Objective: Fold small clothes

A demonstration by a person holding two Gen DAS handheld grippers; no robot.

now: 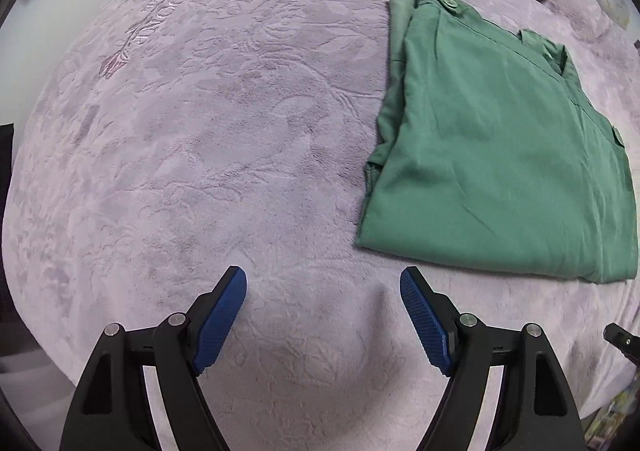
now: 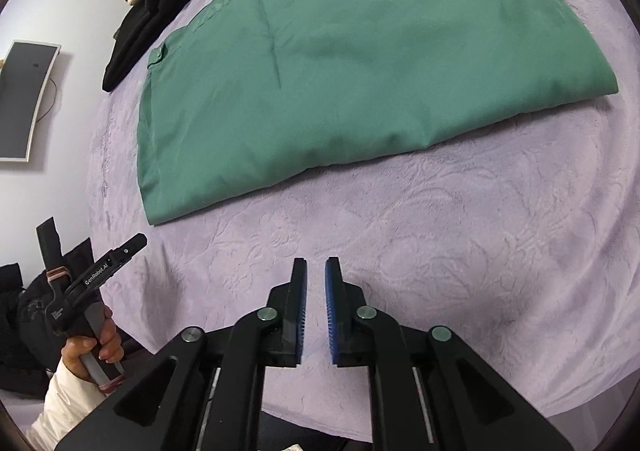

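1. Green shorts (image 1: 492, 155) lie folded flat on the purple blanket (image 1: 200, 131).
2. The left gripper (image 1: 324, 315) hangs wide open and empty, beside them.
3. The right gripper (image 2: 316, 307), narrowly parted, holds nothing.

Both wrist fisheyes angled steeply down over lilac embossed plush blanket (image 1: 200, 131), sharing folded green cotton garment (image 1: 500, 155), nearer in right view (image 2: 340, 63)

Even, soft, diffuse light in both views; no glare. Faint shadows under the green garment (image 2: 360, 63) edge and in blanket (image 1: 200, 131) creases. Strong fisheye bowing, dark vignette at corners. Focus sharp centrally, slight softness toward the rims.
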